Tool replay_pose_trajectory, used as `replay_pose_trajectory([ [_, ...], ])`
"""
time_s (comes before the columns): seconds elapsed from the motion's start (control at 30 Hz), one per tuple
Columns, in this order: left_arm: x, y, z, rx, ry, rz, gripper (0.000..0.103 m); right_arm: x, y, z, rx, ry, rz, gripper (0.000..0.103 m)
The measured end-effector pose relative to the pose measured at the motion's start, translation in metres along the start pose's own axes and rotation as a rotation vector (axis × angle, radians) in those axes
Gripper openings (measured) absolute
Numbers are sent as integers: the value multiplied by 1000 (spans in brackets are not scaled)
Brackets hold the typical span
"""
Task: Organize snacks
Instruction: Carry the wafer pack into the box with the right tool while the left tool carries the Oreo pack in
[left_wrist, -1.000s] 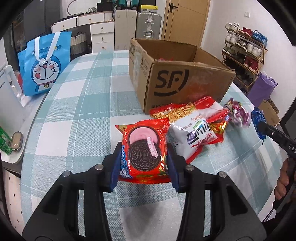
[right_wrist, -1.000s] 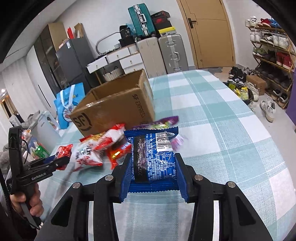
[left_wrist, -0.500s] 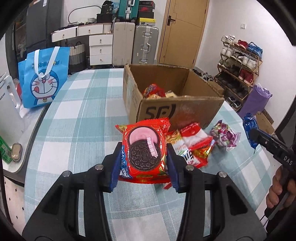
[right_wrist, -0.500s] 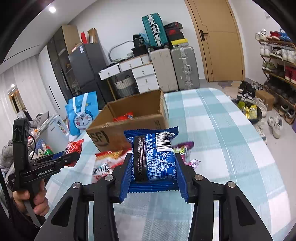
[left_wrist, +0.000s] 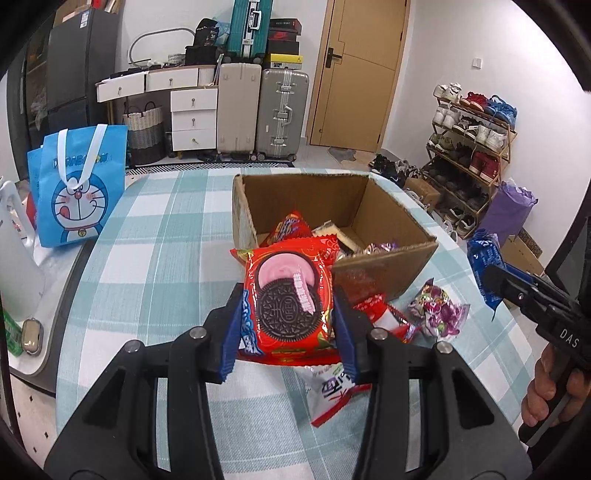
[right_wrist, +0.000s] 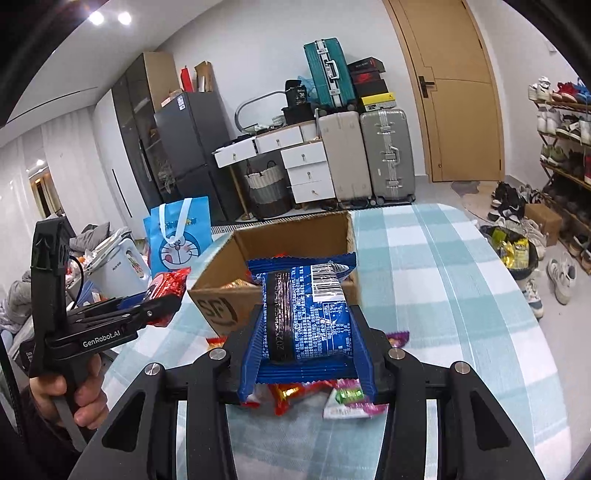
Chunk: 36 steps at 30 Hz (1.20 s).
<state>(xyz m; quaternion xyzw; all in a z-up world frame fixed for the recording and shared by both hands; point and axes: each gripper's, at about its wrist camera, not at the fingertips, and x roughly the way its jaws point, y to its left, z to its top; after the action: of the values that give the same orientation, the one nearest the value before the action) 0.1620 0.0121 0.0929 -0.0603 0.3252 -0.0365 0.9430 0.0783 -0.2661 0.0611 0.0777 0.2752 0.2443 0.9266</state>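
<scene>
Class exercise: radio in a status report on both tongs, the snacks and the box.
Left tongs shut on red Oreo pack. Right tongs shut on blue packet. Cardboard box open ahead, part filled. Loose snacks on table, nothing blocking.

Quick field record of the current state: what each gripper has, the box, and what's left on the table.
left gripper: shut on red Oreo pack, held above the table
right gripper: shut on blue pack, held above the table
box: open, several snacks already inside
table: loose snacks lie in front of the box, including a purple pack
next, likely: both packs go into the box
</scene>
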Motion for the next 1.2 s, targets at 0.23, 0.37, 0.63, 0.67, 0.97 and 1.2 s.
replay_pose_trajectory([
  [0.23, 6, -6, 23, 6, -26, -5, 41, 14, 2, 21, -21, -14, 18, 44],
  [0.37, 16, -9, 37, 9, -33, -9, 41, 24, 3, 33, -30, -18, 30, 44],
  [0.63, 40, -10, 60, 5, -31, -2, 41, 56, 7, 49, -32, -1, 60, 44],
  [0.67, 43, -10, 63, 5, -29, 2, 41, 60, 8, 51, -32, -1, 62, 44],
  [0.97, 77, -10, 74, 25, -5, 22, 41, 89, 12, 65, -33, 11, 71, 44],
  [1.2, 104, -13, 74, 45, 21, 35, 41, 109, 8, 68, -17, 34, 68, 44],
])
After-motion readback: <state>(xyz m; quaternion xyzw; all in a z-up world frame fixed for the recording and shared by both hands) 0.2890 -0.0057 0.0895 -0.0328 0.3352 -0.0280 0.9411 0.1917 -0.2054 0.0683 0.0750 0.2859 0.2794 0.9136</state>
